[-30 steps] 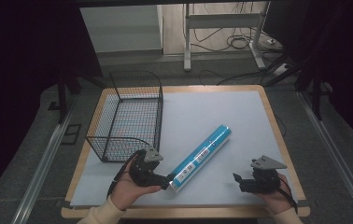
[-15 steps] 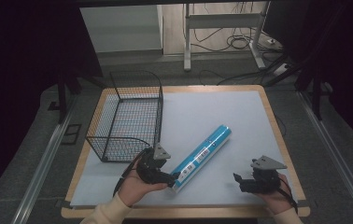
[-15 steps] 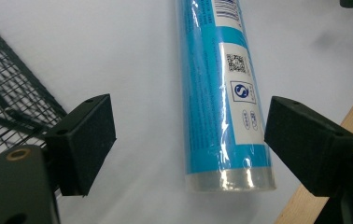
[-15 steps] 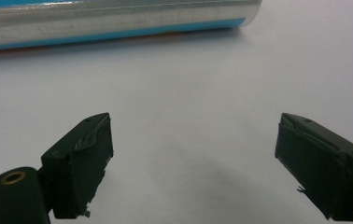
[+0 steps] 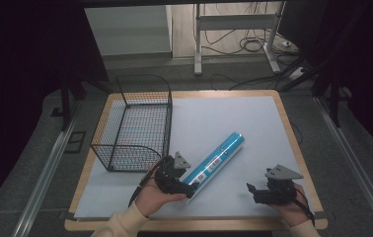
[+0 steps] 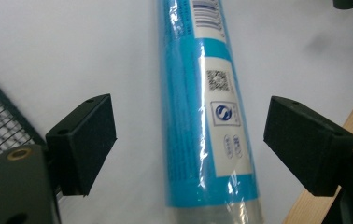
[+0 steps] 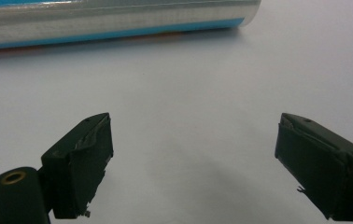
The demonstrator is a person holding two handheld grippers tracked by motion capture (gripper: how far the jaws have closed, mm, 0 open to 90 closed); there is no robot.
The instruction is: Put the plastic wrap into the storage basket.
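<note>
Since the earlier frame, the left claw [image 5: 188, 190] has slid toward the near end of the blue tube [image 5: 214, 159], while the right claw [image 5: 251, 190] has kept its place. The worktop [image 5: 293, 148], a wooden board under a pale sheet [image 5: 224, 118], carries everything. At its left stands a black wire basket [image 5: 132, 126], well apart from the right claw. The tube lies flat and slantwise on the sheet just right of the basket, its far end pointing up and to the right. In the left gripper view the left claw is spread wide on either side of the tube [image 6: 202, 116], with clear gaps between its pads [image 6: 86, 140] and the wrapper, so nothing is gripped. The right claw [image 7: 193, 163] also stands released over bare sheet, the tube [image 7: 109, 21] lying across ahead of it.
</note>
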